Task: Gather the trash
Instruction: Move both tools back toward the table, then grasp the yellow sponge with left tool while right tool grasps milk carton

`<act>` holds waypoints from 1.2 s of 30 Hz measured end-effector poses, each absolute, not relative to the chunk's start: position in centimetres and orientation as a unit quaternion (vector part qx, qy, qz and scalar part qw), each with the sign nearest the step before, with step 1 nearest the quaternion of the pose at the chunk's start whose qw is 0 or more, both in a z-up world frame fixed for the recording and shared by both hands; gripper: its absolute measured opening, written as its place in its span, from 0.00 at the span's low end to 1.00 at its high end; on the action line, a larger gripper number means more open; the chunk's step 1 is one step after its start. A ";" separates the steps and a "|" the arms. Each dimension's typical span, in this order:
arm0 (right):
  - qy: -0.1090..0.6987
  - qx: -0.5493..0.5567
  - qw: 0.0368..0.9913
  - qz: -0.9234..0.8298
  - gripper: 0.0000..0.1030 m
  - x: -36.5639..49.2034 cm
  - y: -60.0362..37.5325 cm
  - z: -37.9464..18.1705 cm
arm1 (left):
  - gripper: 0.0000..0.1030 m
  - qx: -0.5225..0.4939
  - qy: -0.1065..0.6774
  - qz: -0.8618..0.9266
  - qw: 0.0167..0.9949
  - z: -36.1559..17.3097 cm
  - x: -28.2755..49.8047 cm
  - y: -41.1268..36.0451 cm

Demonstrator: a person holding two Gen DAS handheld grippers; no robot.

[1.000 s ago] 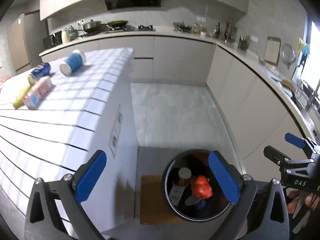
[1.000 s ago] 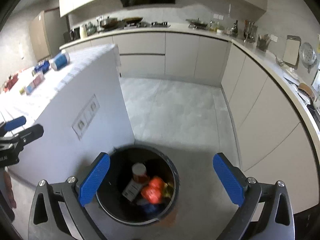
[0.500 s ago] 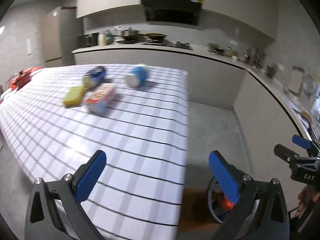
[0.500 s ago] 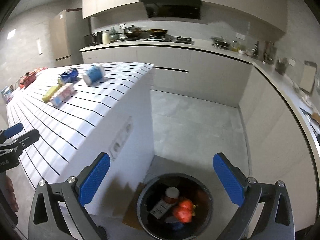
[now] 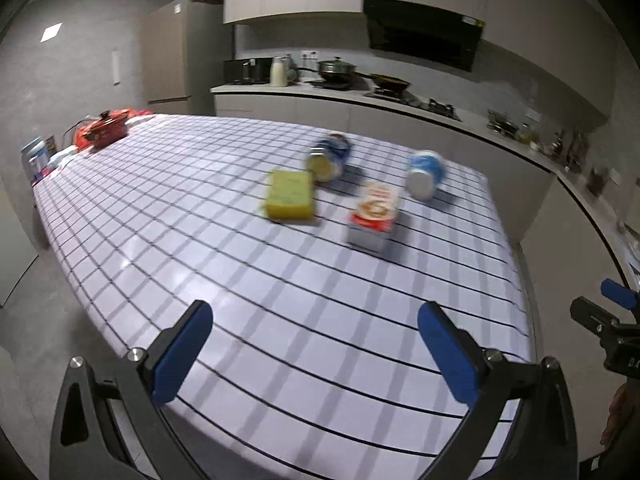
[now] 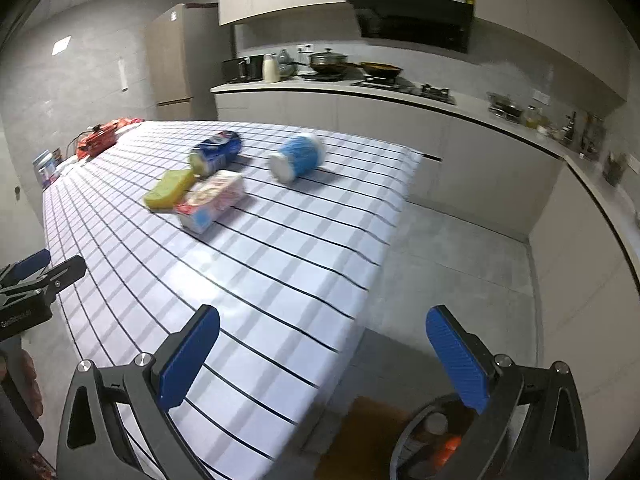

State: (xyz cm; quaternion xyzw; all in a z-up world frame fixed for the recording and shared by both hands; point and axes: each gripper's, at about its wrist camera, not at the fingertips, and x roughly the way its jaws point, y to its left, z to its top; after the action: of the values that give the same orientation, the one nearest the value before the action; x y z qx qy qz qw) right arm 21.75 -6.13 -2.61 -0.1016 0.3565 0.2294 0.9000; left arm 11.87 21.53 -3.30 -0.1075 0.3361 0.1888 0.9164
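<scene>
On the checked table point(image 5: 200, 248) lie a yellow sponge point(image 5: 290, 196), a red and white carton point(image 5: 374, 216), a blue can point(image 5: 329, 157) and a blue and white cup point(image 5: 425, 174), all on their sides. They also show in the right wrist view: sponge point(image 6: 168, 189), carton point(image 6: 212, 201), can point(image 6: 215, 153), cup point(image 6: 297, 157). My left gripper point(image 5: 316, 352) is open and empty above the table's near edge. My right gripper point(image 6: 324, 356) is open and empty over the table's corner. The dark trash bin point(image 6: 430, 440) with trash inside sits on the floor below it.
A red pot point(image 5: 105, 127) and small items stand at the table's far left end. Kitchen counters point(image 6: 400, 96) with a stove and pans run along the back and right. Grey floor point(image 6: 448, 272) lies between table and cabinets. A brown mat point(image 6: 360, 440) lies by the bin.
Both grippers have lifted and swung left from over the trash bin toward the table. The bin has left the left wrist view and dropped to the bottom edge of the right wrist view.
</scene>
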 end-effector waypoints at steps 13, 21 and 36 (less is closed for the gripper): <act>0.371 -0.117 0.883 0.262 1.00 23.2 6.5 -5.0 | 0.99 -0.129 0.364 0.181 0.905 -6.5 13.5 31.2; 0.389 -0.112 0.874 0.269 0.80 26.2 11.9 -6.7 | 0.99 -0.119 0.377 0.154 0.906 -7.3 16.8 33.8; 0.426 -0.081 0.866 0.250 0.65 33.7 14.9 -9.4 | 0.99 -0.119 0.397 0.103 0.904 -8.5 23.5 34.0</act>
State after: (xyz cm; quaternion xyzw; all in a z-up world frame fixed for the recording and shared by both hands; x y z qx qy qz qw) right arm 33.68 14.90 -9.43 -0.0814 0.4264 0.2500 0.8655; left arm 23.48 34.01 -8.54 -0.1187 0.3971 0.1035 0.9042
